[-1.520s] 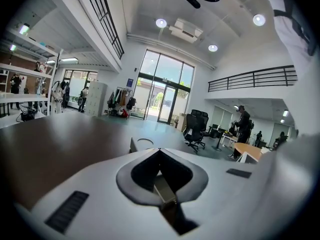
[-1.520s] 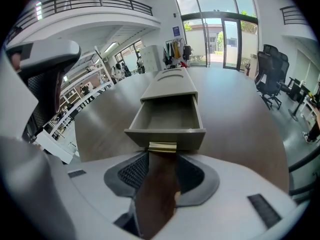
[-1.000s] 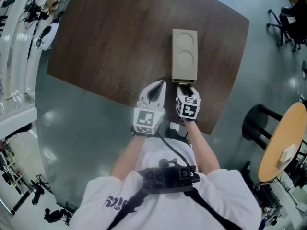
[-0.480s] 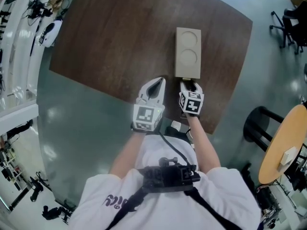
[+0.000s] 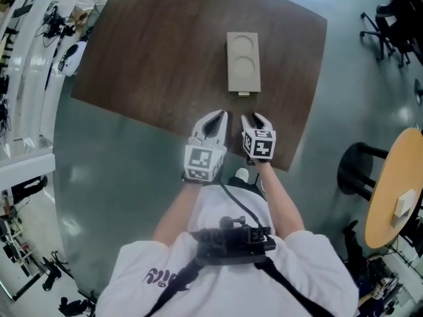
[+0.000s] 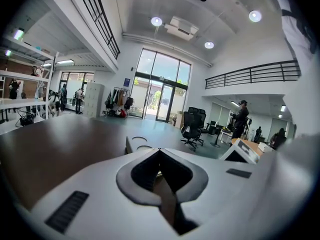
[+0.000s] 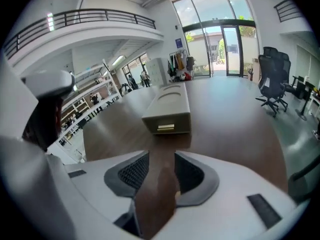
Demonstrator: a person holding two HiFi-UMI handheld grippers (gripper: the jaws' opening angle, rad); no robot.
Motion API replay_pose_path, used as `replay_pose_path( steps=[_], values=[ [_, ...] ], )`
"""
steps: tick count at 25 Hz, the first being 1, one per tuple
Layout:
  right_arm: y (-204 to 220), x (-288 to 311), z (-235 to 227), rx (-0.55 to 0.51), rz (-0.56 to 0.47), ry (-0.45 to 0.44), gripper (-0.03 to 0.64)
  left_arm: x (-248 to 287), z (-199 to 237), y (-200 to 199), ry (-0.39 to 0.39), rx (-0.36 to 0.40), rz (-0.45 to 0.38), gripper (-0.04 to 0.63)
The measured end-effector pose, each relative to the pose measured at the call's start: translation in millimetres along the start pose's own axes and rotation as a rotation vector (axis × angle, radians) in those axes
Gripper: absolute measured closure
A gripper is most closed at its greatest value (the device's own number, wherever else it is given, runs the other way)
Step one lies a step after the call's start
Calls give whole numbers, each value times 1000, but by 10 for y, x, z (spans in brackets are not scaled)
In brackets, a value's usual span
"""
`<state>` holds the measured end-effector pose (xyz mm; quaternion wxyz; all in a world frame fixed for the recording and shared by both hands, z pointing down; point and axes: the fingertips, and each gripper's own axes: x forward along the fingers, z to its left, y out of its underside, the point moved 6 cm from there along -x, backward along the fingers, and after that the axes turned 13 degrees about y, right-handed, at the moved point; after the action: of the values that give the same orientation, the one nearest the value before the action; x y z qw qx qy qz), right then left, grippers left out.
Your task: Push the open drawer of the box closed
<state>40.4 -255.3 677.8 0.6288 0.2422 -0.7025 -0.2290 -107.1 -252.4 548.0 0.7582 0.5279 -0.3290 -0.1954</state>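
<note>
The beige box lies on the dark wooden table, two round recesses in its top. Its drawer front, with a small handle, faces me and sits flush with the box body. My right gripper hovers a short way in front of that drawer, apart from it, open with a narrow gap and nothing between its jaws. My left gripper is beside it to the left, shut and empty, tips meeting. The box peeks over its jaws.
The table's near edge runs just under both grippers. A round yellow table and a black stool stand at the right. Office chairs are at the far right, white shelving at the left.
My right gripper was up against the box's near end and has drawn back toward me, leaving a gap. The left gripper has stayed where it was.
</note>
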Motion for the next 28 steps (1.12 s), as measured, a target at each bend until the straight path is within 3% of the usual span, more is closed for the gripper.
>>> replay_pose_path(
  steps=[7, 9, 15, 18, 28],
  values=[
    [-327, -973, -99, 29, -316, -63, 456, -138, -412, -122, -7, 18, -80, 586],
    [-437, -1247, -134, 19, -411, -79, 516, -189, -529, -207, -13, 27, -112, 586],
    [-672, -2033, -201, -6, -644, -101, 571, -492, -874, -446, -58, 77, -184, 586],
    [-658, -2343, -195, -4, -719, -113, 609, -678, -1043, -526, -76, 108, -217, 586],
    [-454, -2864, -122, -73, -824, -143, 611, -988, -1396, -501, -113, 151, -255, 586]
  ],
)
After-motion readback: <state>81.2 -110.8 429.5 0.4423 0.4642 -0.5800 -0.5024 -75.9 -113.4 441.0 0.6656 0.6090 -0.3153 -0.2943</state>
